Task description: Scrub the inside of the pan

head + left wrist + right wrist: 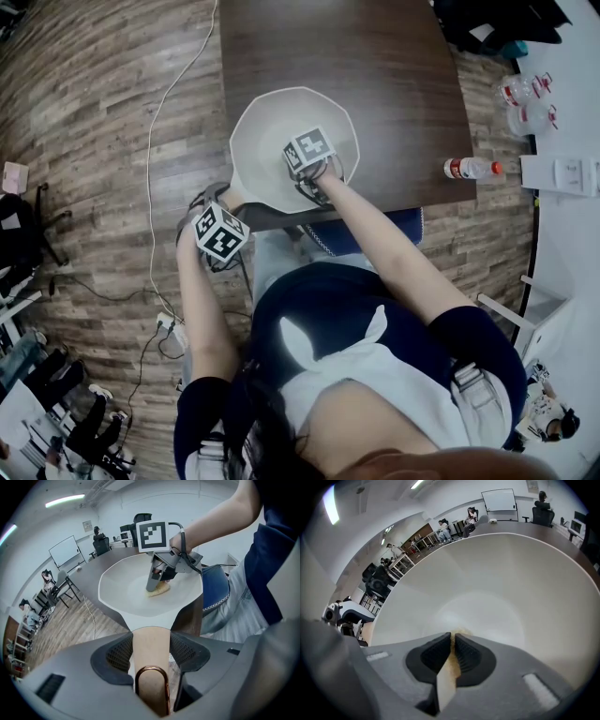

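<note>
White pan (272,131): wide and pale, with sloping sides. It sits at the near edge of the bench, and its handle reaches out past that edge toward the person.
Dark wood bench (375,56): brown and mostly bare. The pan is at its front, and a bottle stands near its right corner.
Handle (148,637): beige, with a copper-coloured loop at its outer end.
Left hand-held gripper (151,654): clamped on the handle, with a black pad pressed against each side of it just above the loop.
Right hand-held gripper (453,640): tipped steeply down inside the pan, its marker cube uppermost. The jaws are nearly together and pinch a thin yellowish scrub pad.
Scrub pad (158,589): sits under the right jaws on the pan's flat bottom, close to the middle. It is probably a sponge, though the texture is too blurred to be sure.
Bottle (472,169): clear plastic with a red cap, lying on its side well apart from the pan.
Floor (94,94): grey-brown planks, with a white cable (150,187) running across them left of the bench.
</note>
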The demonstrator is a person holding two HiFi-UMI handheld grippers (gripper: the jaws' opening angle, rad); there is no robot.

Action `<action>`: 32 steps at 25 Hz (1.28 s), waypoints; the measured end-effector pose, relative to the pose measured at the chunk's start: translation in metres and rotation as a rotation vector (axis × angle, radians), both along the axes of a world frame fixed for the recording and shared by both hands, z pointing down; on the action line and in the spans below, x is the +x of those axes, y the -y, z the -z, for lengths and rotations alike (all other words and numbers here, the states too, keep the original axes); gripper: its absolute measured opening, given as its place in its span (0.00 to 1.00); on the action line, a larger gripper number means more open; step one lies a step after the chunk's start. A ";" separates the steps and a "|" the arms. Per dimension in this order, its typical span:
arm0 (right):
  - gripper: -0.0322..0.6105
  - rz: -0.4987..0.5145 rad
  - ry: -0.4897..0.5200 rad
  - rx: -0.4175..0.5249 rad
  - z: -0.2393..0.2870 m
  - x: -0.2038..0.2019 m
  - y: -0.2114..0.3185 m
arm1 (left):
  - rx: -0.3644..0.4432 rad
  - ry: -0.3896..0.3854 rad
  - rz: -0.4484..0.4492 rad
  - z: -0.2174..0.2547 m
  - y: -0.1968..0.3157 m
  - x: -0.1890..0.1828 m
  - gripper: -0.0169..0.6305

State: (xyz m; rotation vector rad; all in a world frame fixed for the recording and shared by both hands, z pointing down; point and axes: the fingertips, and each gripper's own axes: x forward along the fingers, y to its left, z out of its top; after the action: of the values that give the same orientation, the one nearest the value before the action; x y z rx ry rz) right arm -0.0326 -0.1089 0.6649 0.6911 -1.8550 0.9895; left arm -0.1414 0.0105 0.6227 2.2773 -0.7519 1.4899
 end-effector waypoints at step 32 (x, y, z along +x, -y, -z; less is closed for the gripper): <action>0.23 -0.085 0.354 0.203 0.085 -0.001 -0.011 | 0.177 -0.116 0.131 0.056 0.012 -0.006 0.40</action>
State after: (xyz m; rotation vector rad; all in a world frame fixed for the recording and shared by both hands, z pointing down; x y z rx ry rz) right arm -0.0336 -0.0983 0.5801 0.7572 -2.2751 1.0377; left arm -0.1474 -0.0010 0.5662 2.3663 -1.0128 1.2667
